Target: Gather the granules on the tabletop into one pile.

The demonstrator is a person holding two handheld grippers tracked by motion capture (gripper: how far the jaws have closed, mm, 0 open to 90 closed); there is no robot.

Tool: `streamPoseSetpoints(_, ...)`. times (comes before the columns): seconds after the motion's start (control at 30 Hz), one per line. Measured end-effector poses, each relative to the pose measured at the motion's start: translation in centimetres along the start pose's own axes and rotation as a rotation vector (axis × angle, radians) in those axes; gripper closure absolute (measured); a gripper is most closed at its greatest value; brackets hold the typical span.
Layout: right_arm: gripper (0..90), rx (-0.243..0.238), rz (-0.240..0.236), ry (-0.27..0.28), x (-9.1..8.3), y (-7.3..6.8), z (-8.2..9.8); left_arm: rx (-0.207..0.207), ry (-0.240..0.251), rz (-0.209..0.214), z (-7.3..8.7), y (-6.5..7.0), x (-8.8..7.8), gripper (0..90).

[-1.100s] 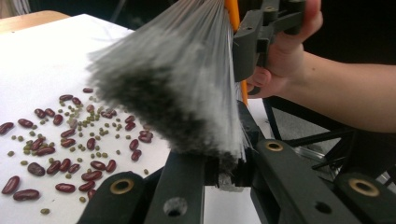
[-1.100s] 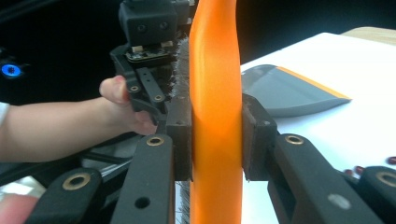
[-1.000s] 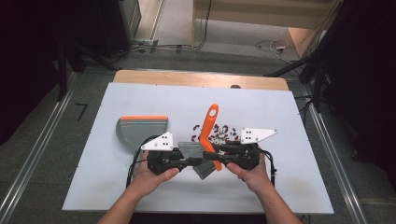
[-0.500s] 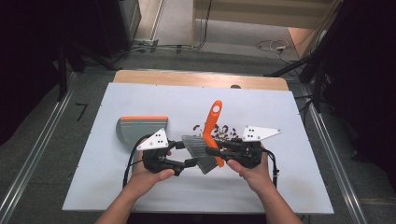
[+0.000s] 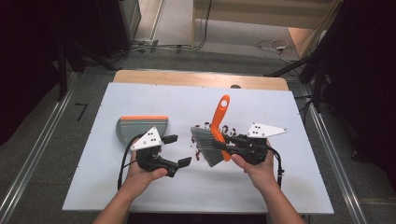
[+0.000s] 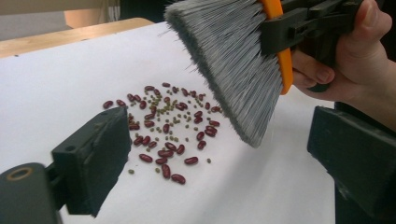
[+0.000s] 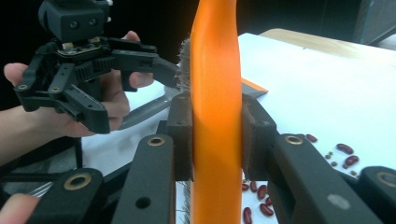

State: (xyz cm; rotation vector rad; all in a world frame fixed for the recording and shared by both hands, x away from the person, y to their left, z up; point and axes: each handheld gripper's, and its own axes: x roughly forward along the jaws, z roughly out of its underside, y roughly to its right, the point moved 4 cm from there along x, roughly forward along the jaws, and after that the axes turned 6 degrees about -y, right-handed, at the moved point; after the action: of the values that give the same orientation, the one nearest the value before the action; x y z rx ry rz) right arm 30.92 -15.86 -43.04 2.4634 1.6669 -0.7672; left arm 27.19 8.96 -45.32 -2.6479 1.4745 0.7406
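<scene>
High view. We see the white table (image 5: pixel 140 196) with a hand-held gripper on each side. The left gripper (image 5: pixel 177 150) sits near-left of centre, and its jaws have just been opening; they now stand wide apart with nothing between them. Just beyond it lies the grey dustpan (image 5: pixel 140 127) with its orange edge, flat on the table. The right gripper (image 5: pixel 219 143) is clamped on the orange handle of the brush (image 5: pixel 215 135), low on the handle near the bristle head. The handle rises toward the far side, and the grey bristles fan out to the left. Scattered beans (image 5: pixel 205 140) lie around the bristles, near the table's centre.

Left gripper view. We look along two black jaws set far apart, with bare table between them. Beyond them are the beans (image 6: pixel 170 130), dark red ones mixed with small green ones, in a loose patch. The brush (image 6: pixel 233 65) hangs tilted over the right of the patch. Its bristle tips are close above the table; we cannot tell whether they touch. The right gripper (image 6: pixel 299 28) grips the orange band at top right.

Right gripper view. Both pads press on the orange brush (image 7: pixel 215 116) handle, which stands upright between them. The left gripper (image 7: pixel 116 88) is at upper left, jaws spread and empty. A few beans (image 7: pixel 343 154) lie at right and more at the bottom.
</scene>
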Motion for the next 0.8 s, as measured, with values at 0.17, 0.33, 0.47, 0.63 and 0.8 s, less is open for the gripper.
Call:
streamPoseSetpoints(0.17,68.4,0.005,0.022,0.004,-0.2,0.3,0.0,-0.002,0.000,-0.016,0.2,-0.4,-0.5,1.7)
streamPoseSetpoints(0.33,68.4,0.014,0.044,0.003,-0.5,0.6,0.0,0.000,0.001,-0.034,0.4,-0.6,-0.9,0.6)
streamPoseSetpoints(0.47,68.4,0.022,0.067,0.005,-0.7,0.9,0.0,0.003,0.006,-0.043,0.5,-0.8,-1.3,0.0)
streamPoseSetpoints(0.63,68.4,0.042,0.101,0.008,-1.0,1.5,0.1,0.002,0.015,-0.047,0.7,-0.9,-1.9,0.0)
streamPoseSetpoints(0.8,68.4,0.048,0.125,-0.005,-1.1,1.9,0.1,-0.011,0.019,-0.071,1.2,-1.5,-2.7,0.0)
